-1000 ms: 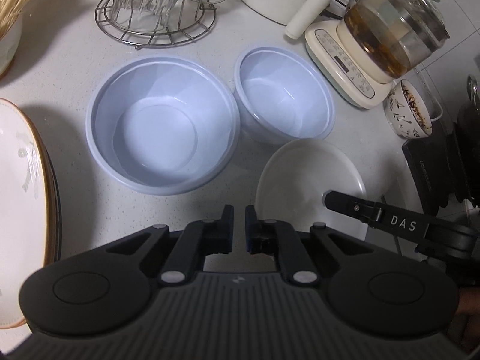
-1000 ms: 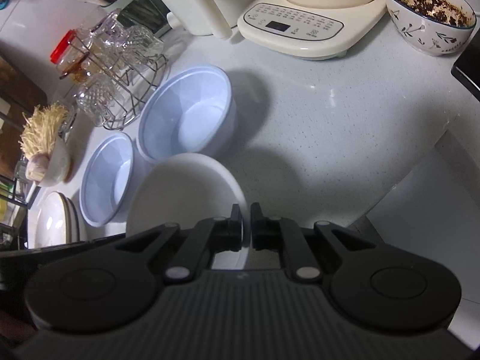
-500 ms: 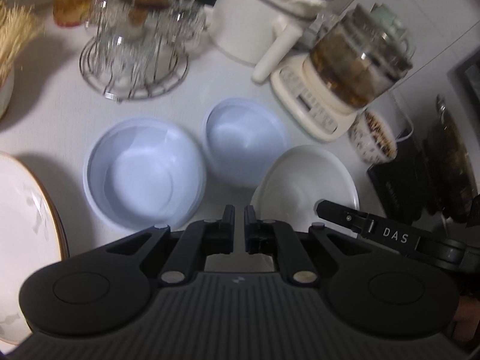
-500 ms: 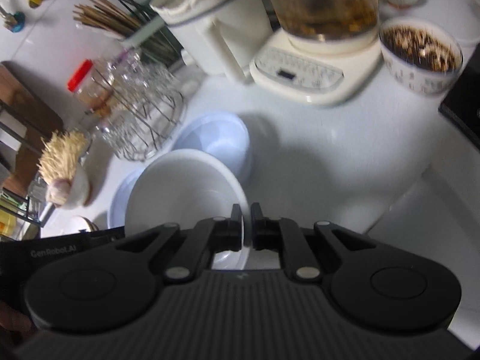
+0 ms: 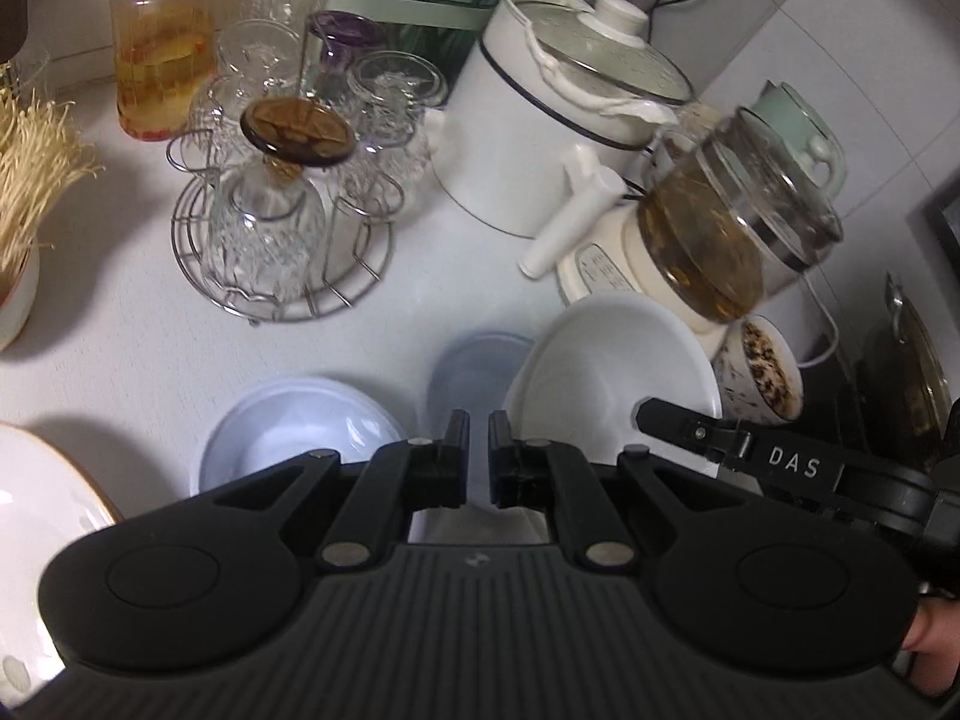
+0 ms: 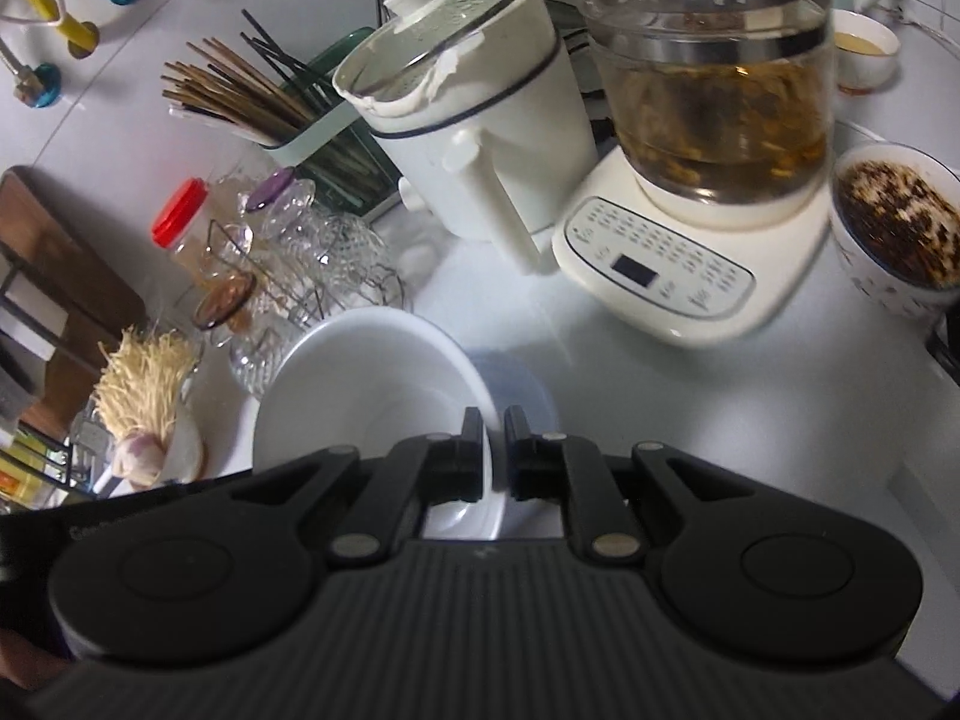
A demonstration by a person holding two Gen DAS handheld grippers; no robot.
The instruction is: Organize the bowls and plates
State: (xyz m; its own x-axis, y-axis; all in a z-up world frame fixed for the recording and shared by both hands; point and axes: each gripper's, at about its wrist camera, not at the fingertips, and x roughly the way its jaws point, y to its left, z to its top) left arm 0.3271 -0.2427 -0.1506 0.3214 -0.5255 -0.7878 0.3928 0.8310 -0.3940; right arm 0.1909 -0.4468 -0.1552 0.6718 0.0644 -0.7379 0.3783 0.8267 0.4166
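Both tools are matte black: the left tool (image 5: pixel 477 441) and the right tool (image 6: pixel 493 441), the latter lettered "DAS" in white on its side. Ahead of the right tool a plain white bowl (image 6: pixel 366 384) covers part of a pale blue bowl (image 6: pixel 519 387). A second pale blue bowl (image 5: pixel 300 426) lies just left of the left tool, and farther left is a white plate (image 5: pixel 42 516) with a gold-brown rim. The bench (image 5: pixel 120 348) is white. Far ahead stands a jar (image 5: pixel 162 42) with a red lid and amber contents.
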